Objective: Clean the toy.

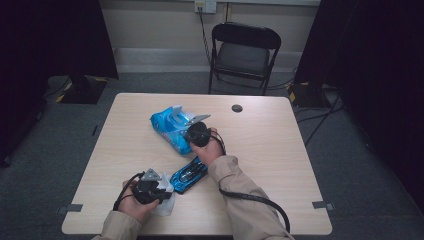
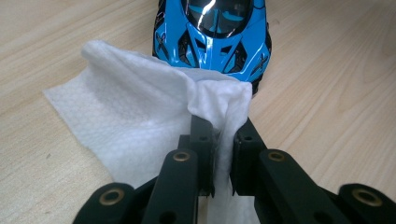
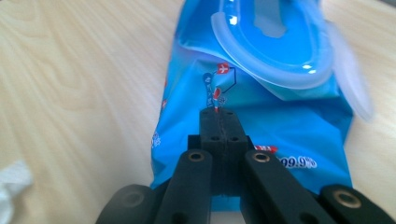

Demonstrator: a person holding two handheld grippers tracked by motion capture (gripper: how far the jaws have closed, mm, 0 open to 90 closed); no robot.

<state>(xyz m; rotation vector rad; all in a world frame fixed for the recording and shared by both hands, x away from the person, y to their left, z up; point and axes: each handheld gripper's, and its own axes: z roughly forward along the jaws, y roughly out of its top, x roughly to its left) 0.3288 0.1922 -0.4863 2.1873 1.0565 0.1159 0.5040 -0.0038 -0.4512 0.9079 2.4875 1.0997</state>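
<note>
At the near edge of the pale wooden surface, a white textured wet wipe hangs pinched in the closed jaws of the left gripper, its folded top just touching the nose of a glossy blue toy sports car. Beyond the car lies a blue plastic pack of wet wipes with its translucent flip lid raised. The right gripper hovers over the pack's front panel, jaws pressed together on nothing. Judging by this, a wipe is already out and ready; wiping the car has barely begun, and the lid is not yet closed.
</note>
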